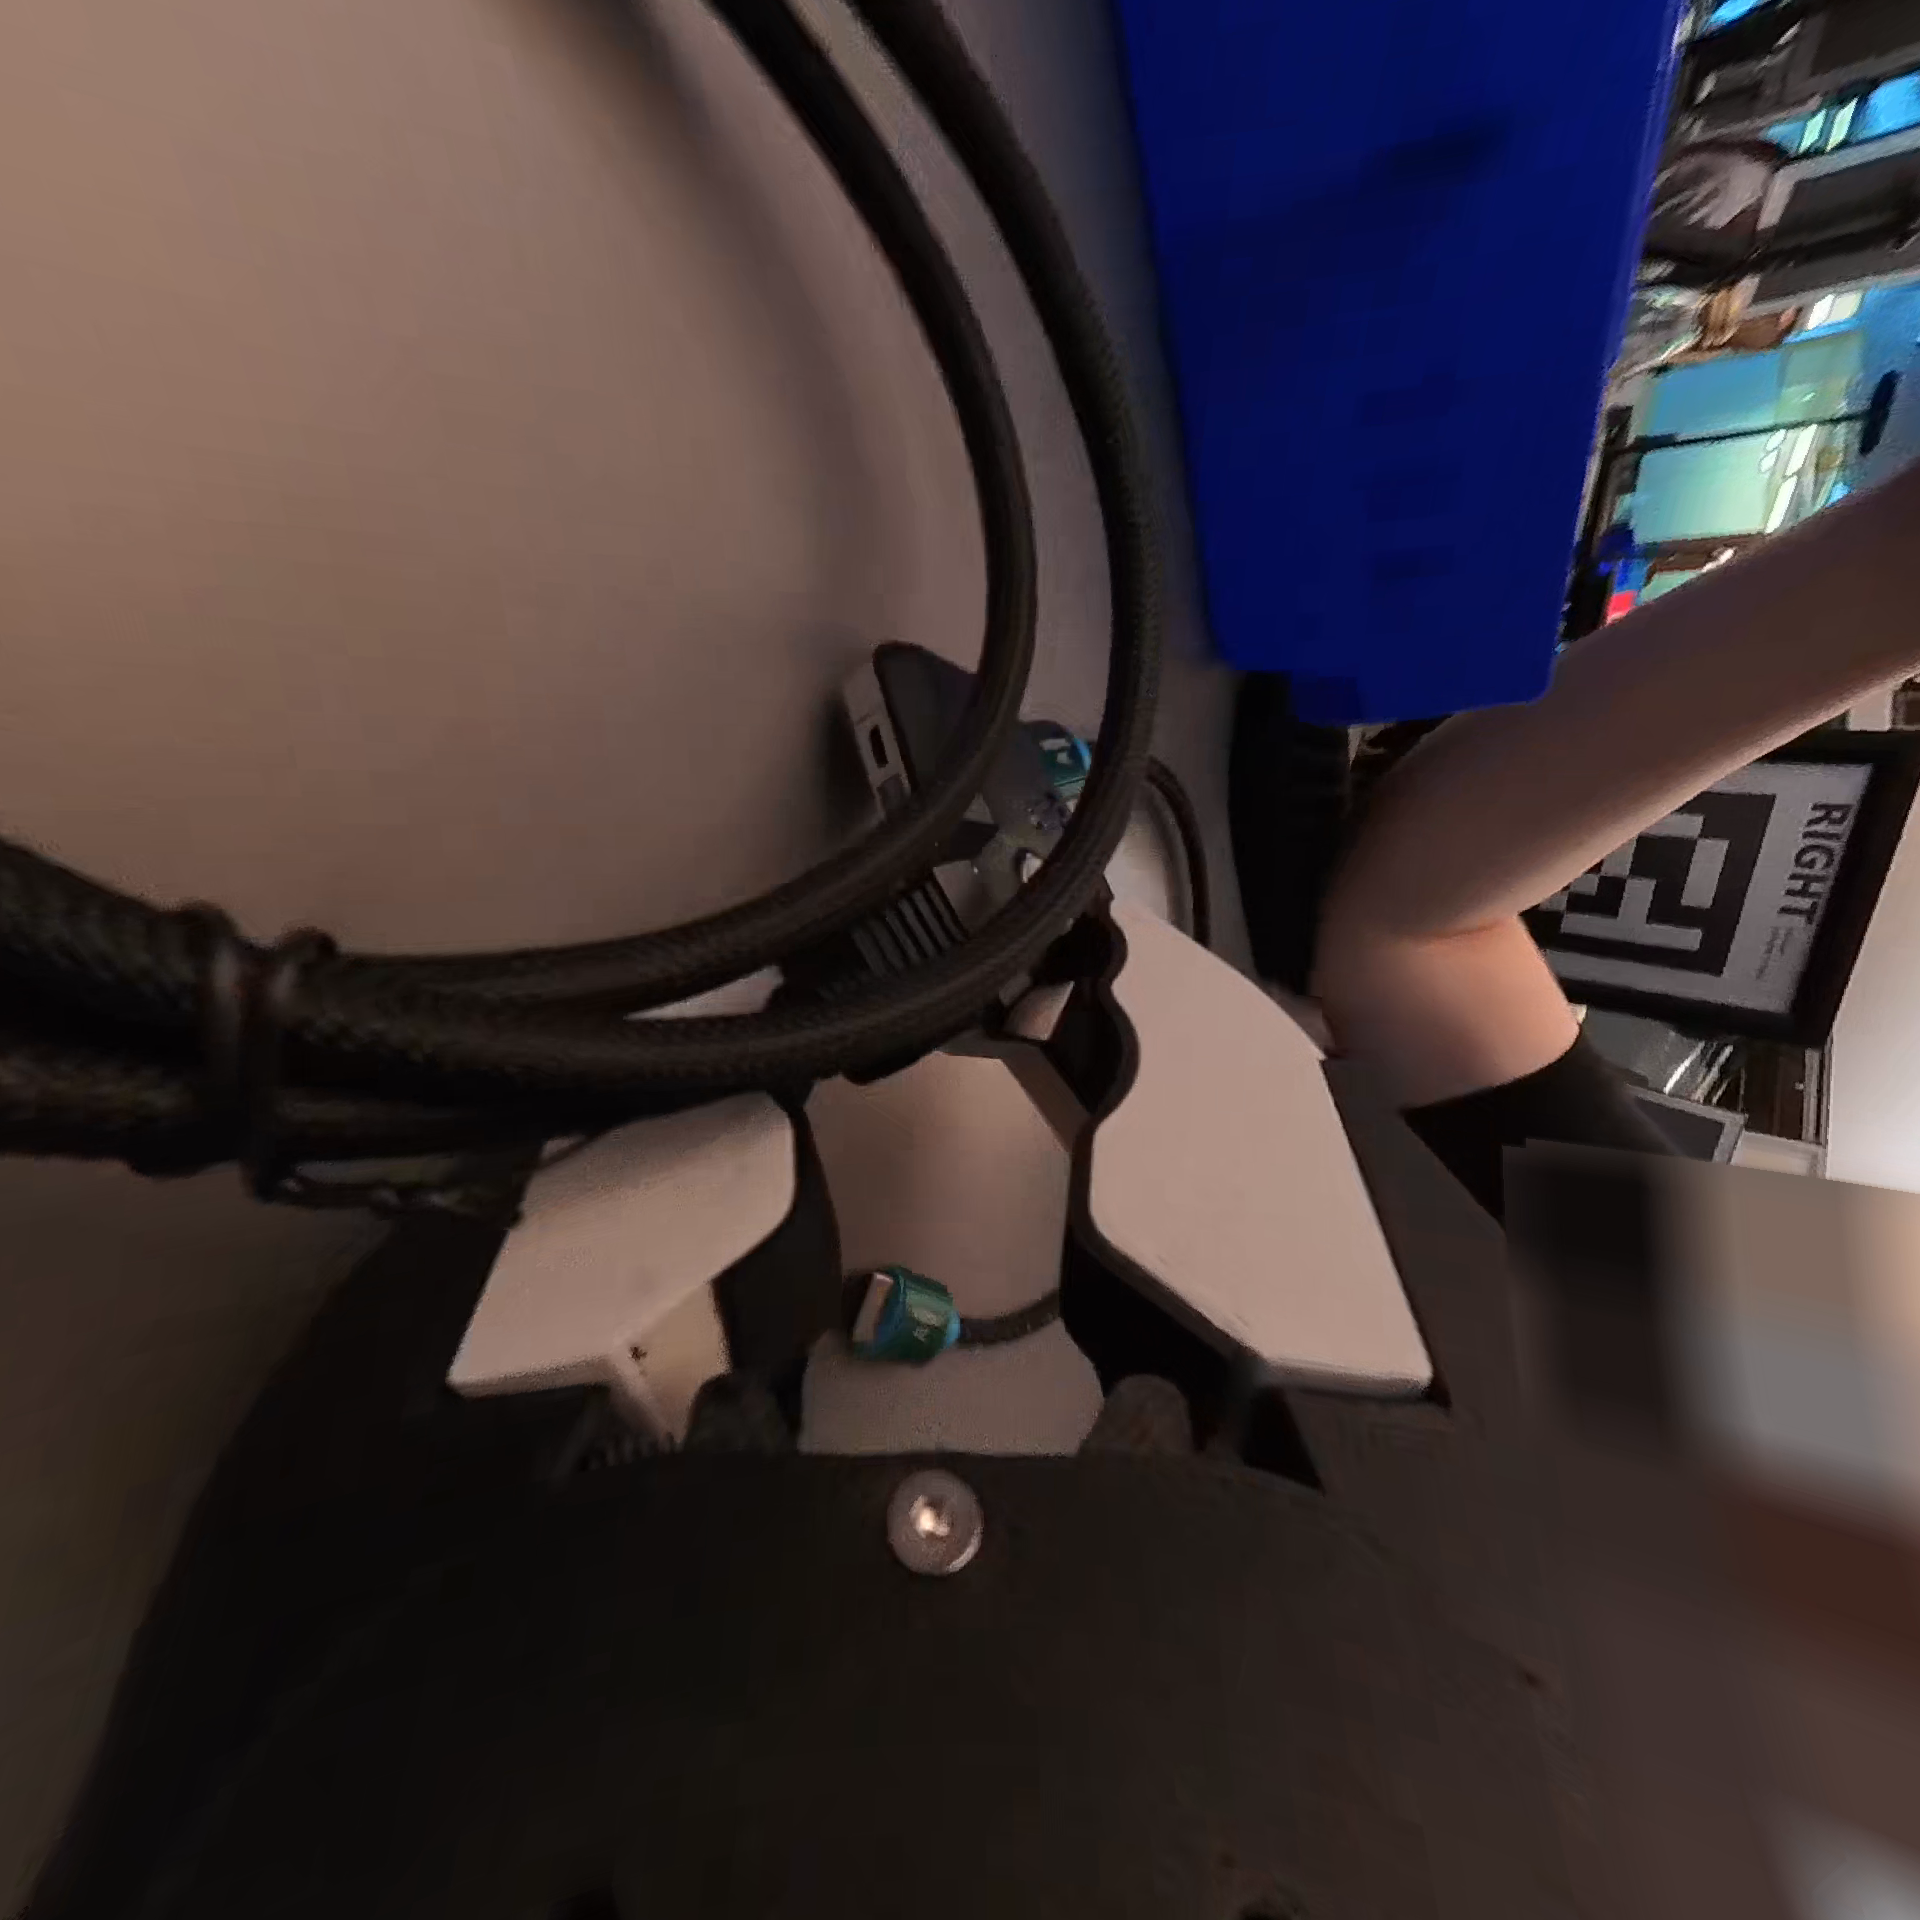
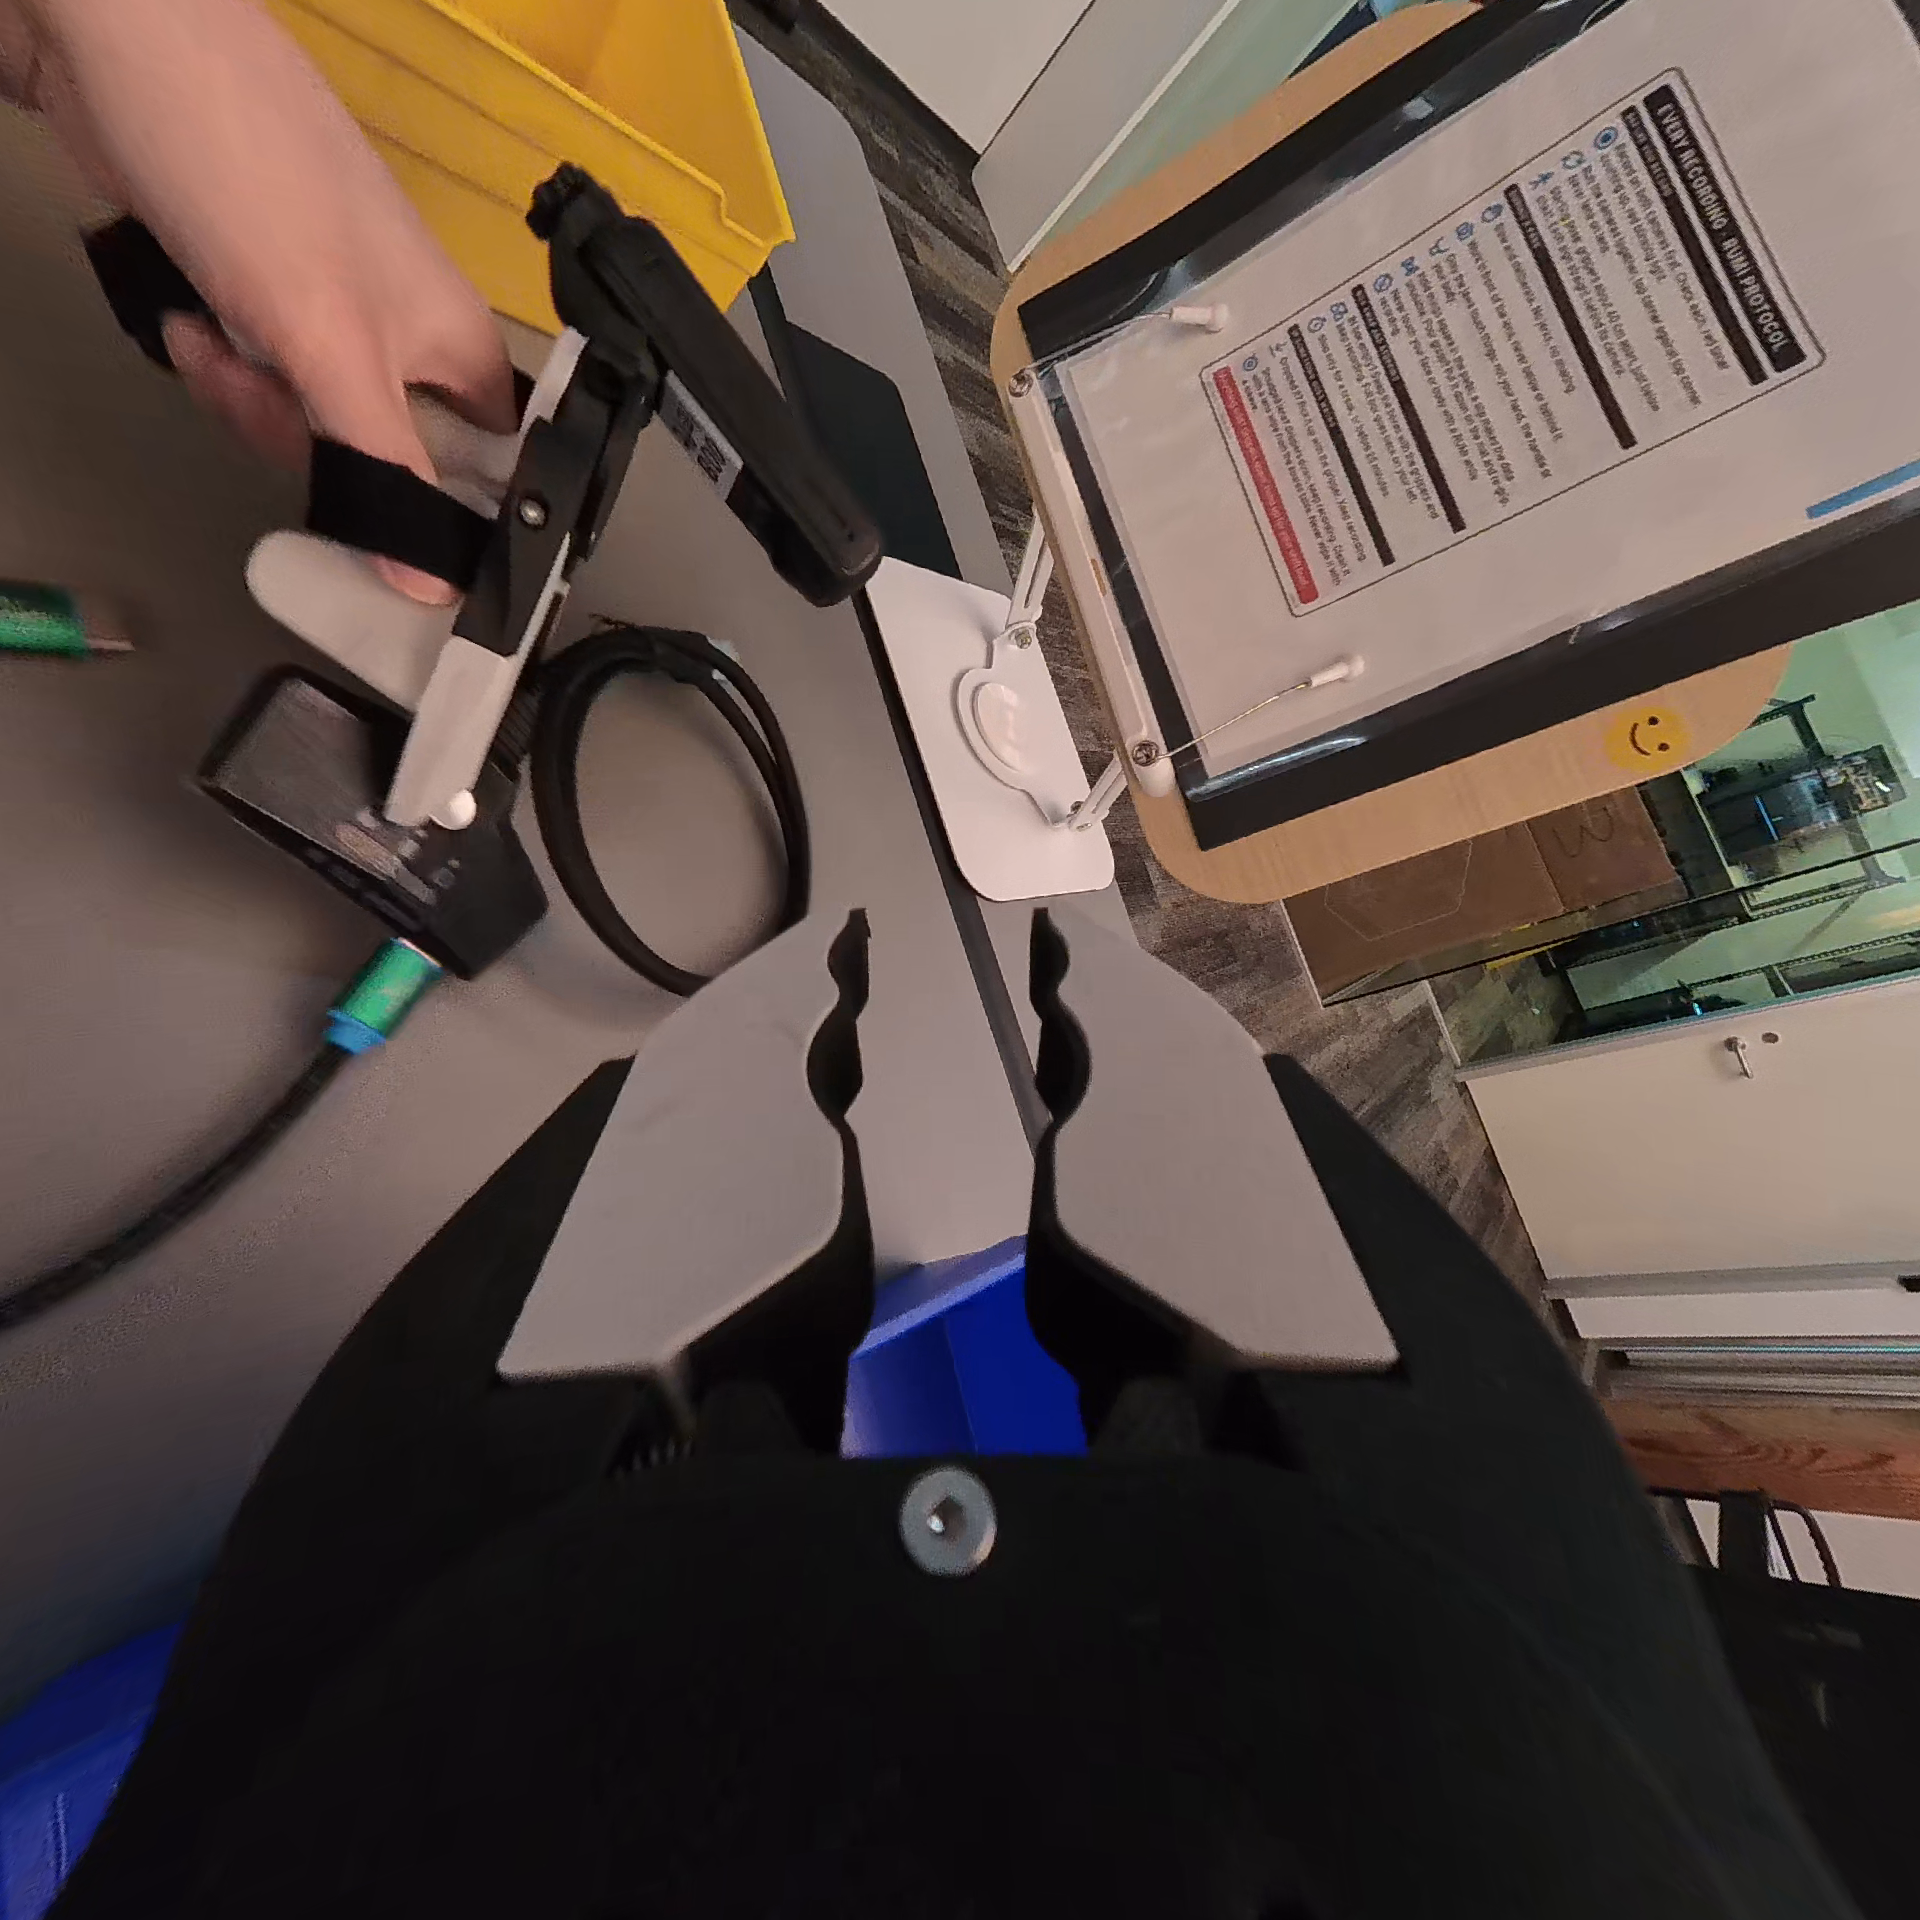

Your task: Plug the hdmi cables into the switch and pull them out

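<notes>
The black HDMI switch (image 2: 312, 769) lies on the grey table. My left gripper (image 2: 436, 812) rests its tips on the switch's top near the port face. In the left wrist view its jaws (image 1: 977, 987) stand apart with nothing clamped, and the coiled cable hides the left tip. The switch (image 1: 914, 727) lies just beyond them. A green HDMI plug (image 2: 390, 987) sits at the switch's corner and also shows in the left wrist view (image 1: 1049, 769). A second plug (image 1: 902, 1325) lies loose on the table. My right gripper (image 2: 945, 925) is open and empty, above the table's edge.
A tied coil of black braided cable (image 2: 675, 810) lies beside the switch and crosses close in the left wrist view (image 1: 623, 987). A yellow bin (image 2: 582, 135) and a blue bin (image 1: 1382, 312) stand nearby. A white stand's base (image 2: 997, 748) sits beyond the table edge.
</notes>
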`<state>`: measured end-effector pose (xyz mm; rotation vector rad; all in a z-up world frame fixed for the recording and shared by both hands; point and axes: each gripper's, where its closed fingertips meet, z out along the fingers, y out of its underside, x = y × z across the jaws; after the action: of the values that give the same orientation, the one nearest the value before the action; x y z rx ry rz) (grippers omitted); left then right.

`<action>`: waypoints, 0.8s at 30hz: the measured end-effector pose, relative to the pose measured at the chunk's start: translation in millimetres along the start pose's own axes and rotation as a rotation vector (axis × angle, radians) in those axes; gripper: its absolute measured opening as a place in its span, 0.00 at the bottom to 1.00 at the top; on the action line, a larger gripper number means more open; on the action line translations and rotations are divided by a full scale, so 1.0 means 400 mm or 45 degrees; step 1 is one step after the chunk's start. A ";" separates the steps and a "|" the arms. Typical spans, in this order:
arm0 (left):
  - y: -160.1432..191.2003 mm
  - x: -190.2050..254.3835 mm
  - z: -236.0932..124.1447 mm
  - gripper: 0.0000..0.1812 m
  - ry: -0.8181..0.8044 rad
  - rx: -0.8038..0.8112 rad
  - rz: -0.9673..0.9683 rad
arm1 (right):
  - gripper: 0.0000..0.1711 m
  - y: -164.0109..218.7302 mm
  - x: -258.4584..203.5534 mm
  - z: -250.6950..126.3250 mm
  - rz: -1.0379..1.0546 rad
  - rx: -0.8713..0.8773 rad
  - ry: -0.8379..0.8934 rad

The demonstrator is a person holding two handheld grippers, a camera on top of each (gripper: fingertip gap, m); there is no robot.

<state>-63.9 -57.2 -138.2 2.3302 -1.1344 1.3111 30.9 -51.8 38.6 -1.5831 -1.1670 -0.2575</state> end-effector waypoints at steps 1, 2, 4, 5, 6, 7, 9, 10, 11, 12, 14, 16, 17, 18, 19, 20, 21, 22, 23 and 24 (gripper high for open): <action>0.020 -0.002 -0.006 0.27 -0.025 -0.057 -0.015 | 0.18 0.002 0.001 0.000 -0.004 -0.007 0.004; 0.041 -0.003 -0.012 0.28 -0.051 -0.116 -0.022 | 0.17 0.006 0.002 0.001 -0.008 -0.020 0.007; 0.075 -0.006 -0.024 0.29 -0.112 -0.213 -0.029 | 0.17 0.021 0.002 0.006 -0.031 -0.067 0.015; 0.087 -0.009 -0.030 0.29 -0.149 -0.242 -0.036 | 0.17 0.027 0.000 0.008 -0.045 -0.087 0.015; 0.093 -0.013 -0.036 0.30 -0.192 -0.259 -0.032 | 0.17 0.031 -0.003 0.011 -0.054 -0.103 0.011; 0.094 -0.017 -0.041 0.32 -0.236 -0.259 -0.019 | 0.17 0.032 -0.006 0.014 -0.059 -0.113 0.006; 0.092 -0.021 -0.049 0.34 -0.304 -0.259 0.008 | 0.17 0.033 -0.012 0.018 -0.076 -0.126 0.000; 0.087 -0.019 -0.053 0.34 -0.324 -0.248 0.024 | 0.17 0.033 -0.014 0.019 -0.083 -0.133 -0.004; 0.083 -0.019 -0.057 0.34 -0.351 -0.234 0.037 | 0.17 0.033 -0.017 0.020 -0.089 -0.140 -0.009; 0.079 -0.022 -0.063 0.34 -0.387 -0.225 0.052 | 0.17 0.032 -0.020 0.021 -0.094 -0.145 -0.014; 0.071 -0.032 -0.078 0.33 -0.492 -0.203 0.092 | 0.17 0.033 -0.024 0.024 -0.108 -0.158 -0.018; 0.078 -0.044 -0.089 0.34 -0.598 -0.226 0.124 | 0.17 0.036 -0.026 0.026 -0.119 -0.176 -0.020; 0.081 -0.049 -0.092 0.34 -0.635 -0.242 0.135 | 0.17 0.039 -0.027 0.028 -0.124 -0.187 -0.021; 0.082 -0.049 -0.093 0.35 -0.648 -0.246 0.143 | 0.17 0.042 -0.029 0.029 -0.127 -0.197 -0.024; 0.079 -0.045 -0.093 0.35 -0.645 -0.240 0.157 | 0.17 0.046 -0.031 0.031 -0.130 -0.207 -0.027; 0.071 -0.040 -0.093 0.34 -0.641 -0.221 0.176 | 0.17 0.049 -0.032 0.033 -0.135 -0.217 -0.029; 0.063 -0.036 -0.096 0.34 -0.647 -0.197 0.192 | 0.17 0.052 -0.034 0.034 -0.141 -0.228 -0.030; 0.055 -0.035 -0.102 0.33 -0.678 -0.175 0.206 | 0.17 0.055 -0.034 0.035 -0.146 -0.238 -0.031; 0.045 -0.038 -0.114 0.32 -0.743 -0.149 0.227 | 0.17 0.057 -0.034 0.035 -0.150 -0.247 -0.030; 0.032 -0.040 -0.130 0.31 -0.827 -0.116 0.263 | 0.17 0.059 -0.034 0.035 -0.154 -0.254 -0.031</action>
<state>-110.5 -29.8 -123.5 2.7025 -1.6042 0.5196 37.0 -45.6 9.2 -1.6936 -1.2902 -0.4471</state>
